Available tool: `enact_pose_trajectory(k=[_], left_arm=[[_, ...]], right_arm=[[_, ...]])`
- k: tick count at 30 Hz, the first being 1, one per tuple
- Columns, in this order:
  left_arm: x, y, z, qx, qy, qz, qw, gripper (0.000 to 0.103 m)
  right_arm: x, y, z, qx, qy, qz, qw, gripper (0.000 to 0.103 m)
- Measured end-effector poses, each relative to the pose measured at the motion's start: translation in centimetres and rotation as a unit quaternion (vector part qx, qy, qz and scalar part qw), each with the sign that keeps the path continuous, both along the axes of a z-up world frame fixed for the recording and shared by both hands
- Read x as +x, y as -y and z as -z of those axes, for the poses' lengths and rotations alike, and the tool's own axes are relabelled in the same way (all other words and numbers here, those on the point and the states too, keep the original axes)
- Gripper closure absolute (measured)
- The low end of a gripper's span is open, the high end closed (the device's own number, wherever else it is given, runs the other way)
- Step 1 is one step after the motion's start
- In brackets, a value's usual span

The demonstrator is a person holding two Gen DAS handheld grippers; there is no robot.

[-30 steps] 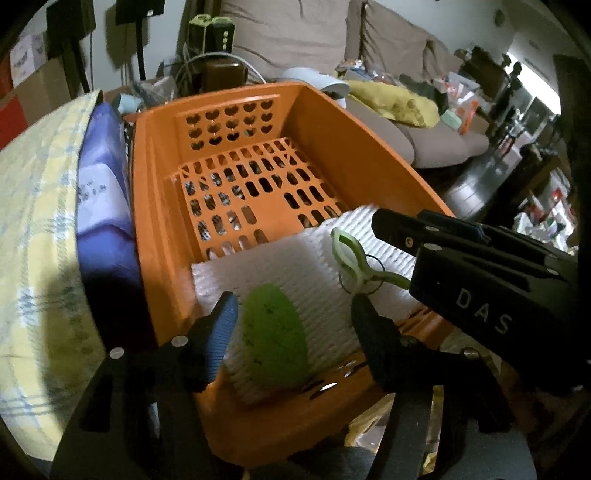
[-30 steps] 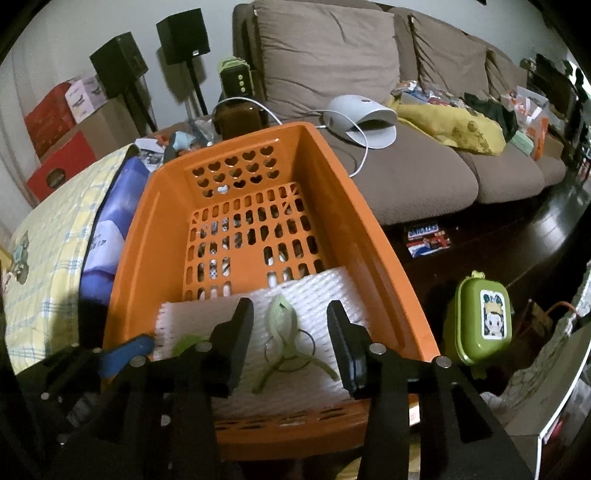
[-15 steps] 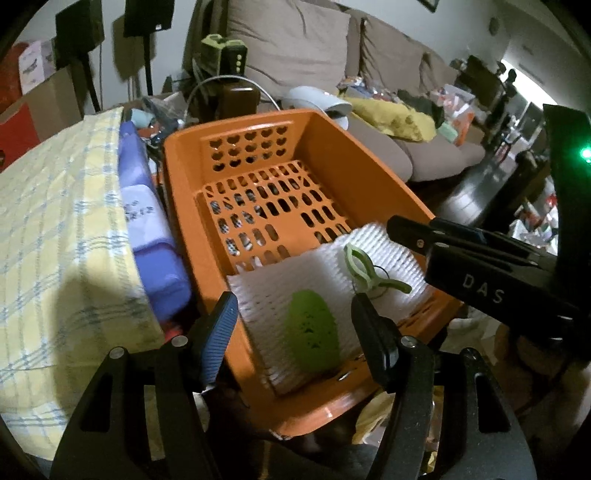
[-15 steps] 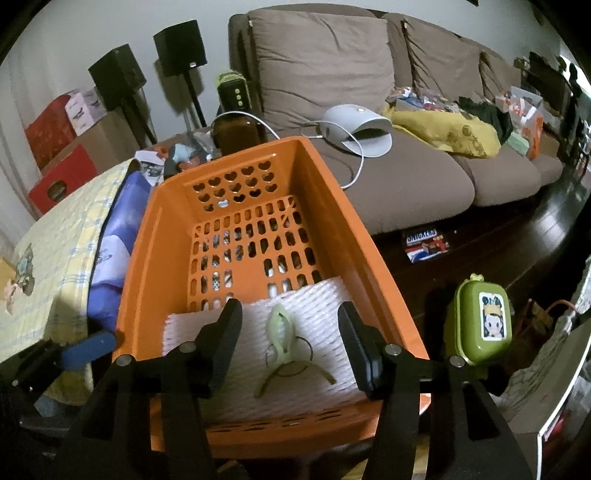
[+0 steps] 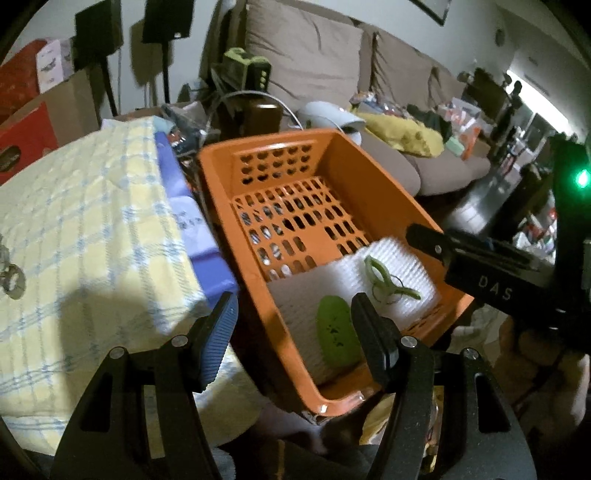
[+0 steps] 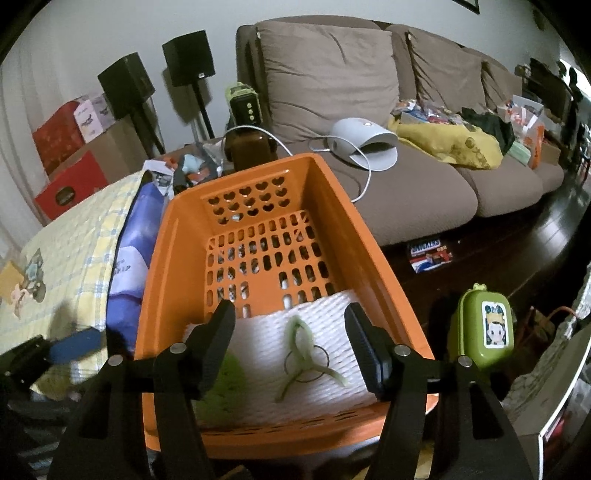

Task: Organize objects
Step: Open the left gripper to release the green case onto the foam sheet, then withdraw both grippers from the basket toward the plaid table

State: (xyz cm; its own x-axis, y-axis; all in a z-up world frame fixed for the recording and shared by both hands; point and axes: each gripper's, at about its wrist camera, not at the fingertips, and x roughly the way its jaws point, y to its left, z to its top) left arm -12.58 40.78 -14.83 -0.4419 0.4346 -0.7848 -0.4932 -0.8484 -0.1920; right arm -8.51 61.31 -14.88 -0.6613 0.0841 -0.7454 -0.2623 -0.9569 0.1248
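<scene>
Only the right view shows the green case (image 6: 484,329) beside the basket (image 6: 373,243) (both jaws wide, empty).

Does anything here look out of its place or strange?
A Snickers box lies on the dark floor under the sofa's edge. Clutter covers the right cushions.

Brown sofa (image 6: 369,155) against pale wall (image 6: 92,33), dark wood floor (image 6: 524,243), two black speakers (image 6: 188,57)
</scene>
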Motion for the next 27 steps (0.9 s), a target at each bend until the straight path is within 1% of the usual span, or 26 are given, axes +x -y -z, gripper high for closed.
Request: enact_pose_trajectory(k=[3,5,9,13,15,18,19,21,23,24,25,27], left_arm=[[0.0,0.7,-0.5,0.007,-0.003,-0.009,0.9999,0.043],[0.0,0.9,-0.8,0.007,-0.008,-0.008,0.9999,0.043],[0.5,1.2,-1.9,-0.013,-0.044,-0.013,0.9988,0.043],[0.8,2.3,-3.2,-0.013,-0.06,-0.016,0.998,0.043],[0.8,3.6,-3.9,-0.007,-0.062,-0.024,0.9978,0.043],[0.7,5.7,-4.8,0.014,-0.055,-0.034,0.9978,0.043],[0.8,6.3,-5.2,0.02,-0.058,-0.034,0.9975,0.043],[1.5,7.7,-6.3,0.036,-0.084,-0.025,0.9955,0.042],[2.2,8.5,-7.4,0.038,-0.108,-0.024,0.9931,0.029],[2.5,9.0,-8.0,0.037,-0.124,-0.029,0.9911,0.015],[2.7,9.5,-8.6,0.04,-0.141,-0.035,0.9886,0.008],[2.4,10.3,-9.3,0.042,-0.15,-0.047,0.9866,0.006]], right_arm=[[0.0,-0.2,0.0,-0.013,0.002,0.006,1.0,0.04],[0.1,-0.1,-0.3,-0.011,-0.001,0.009,1.0,0.04],[0.1,0.4,-0.9,-0.007,-0.006,0.002,1.0,0.04],[0.2,0.8,-1.4,-0.005,-0.012,-0.001,1.0,0.04],[0.3,1.0,-1.7,-0.006,-0.016,-0.002,1.0,0.039],[0.5,1.0,-2.2,-0.009,-0.024,-0.003,1.0,0.039],[0.6,1.1,-2.3,-0.008,-0.025,-0.003,1.0,0.039],[0.6,1.1,-2.6,-0.005,-0.027,-0.003,1.0,0.039],[0.7,1.1,-2.9,-0.006,-0.03,-0.002,1.0,0.039],[0.7,1.2,-3.2,-0.006,-0.033,-0.002,0.999,0.038],[0.8,1.3,-3.3,-0.006,-0.034,-0.003,0.999,0.037],[1.0,1.6,-3.7,0.0,-0.039,-0.003,0.999,0.034]])
